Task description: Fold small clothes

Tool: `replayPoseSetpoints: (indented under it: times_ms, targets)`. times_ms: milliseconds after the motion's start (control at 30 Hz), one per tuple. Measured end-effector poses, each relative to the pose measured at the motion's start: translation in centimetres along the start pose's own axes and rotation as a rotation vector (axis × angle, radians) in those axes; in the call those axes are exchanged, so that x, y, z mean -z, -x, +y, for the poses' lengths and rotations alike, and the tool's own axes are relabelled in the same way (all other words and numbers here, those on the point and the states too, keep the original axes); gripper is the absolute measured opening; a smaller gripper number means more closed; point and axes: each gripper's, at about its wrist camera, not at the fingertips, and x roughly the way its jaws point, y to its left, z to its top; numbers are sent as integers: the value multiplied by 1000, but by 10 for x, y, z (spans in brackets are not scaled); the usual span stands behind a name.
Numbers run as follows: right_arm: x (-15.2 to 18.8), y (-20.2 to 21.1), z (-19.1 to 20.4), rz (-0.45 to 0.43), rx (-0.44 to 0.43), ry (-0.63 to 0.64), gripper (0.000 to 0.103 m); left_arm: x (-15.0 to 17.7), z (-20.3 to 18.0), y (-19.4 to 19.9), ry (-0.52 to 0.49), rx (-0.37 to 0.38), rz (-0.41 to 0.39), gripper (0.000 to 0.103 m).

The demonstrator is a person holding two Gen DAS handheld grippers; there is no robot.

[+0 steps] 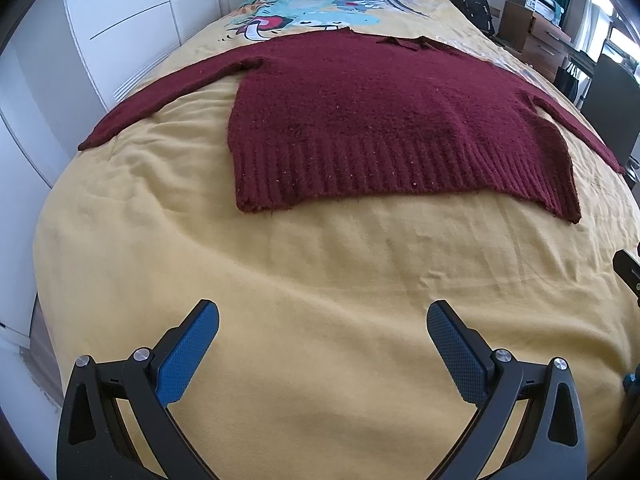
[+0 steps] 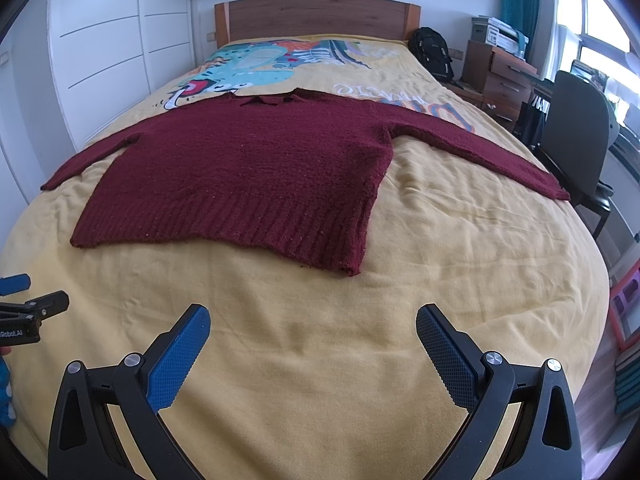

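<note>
Left wrist view: the left claw (image 1: pixel 323 322) hangs spread wide over bare yellow bedspread (image 1: pixel 320 280), gripping nothing. The maroon sweater (image 1: pixel 360 120) lies flat beyond it, sleeves out, collar toward the headboard (image 2: pixel 316 16). The right claw (image 2: pixel 313 326) is spread too, short of the sweater's hem.

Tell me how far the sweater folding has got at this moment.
Done: the maroon sweater lies spread flat on the yellow bedspread, both sleeves out. In hand: nothing; the left gripper and right gripper are open, short of the hem. Left: every fold.
</note>
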Motion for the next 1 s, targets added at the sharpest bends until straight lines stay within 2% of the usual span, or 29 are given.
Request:
replayPoseSetpoints:
  times_ms: [1000]
  targets:
    - [2,-3,1,9,-1,7,103,1,-1,-1,10,11,15,102]
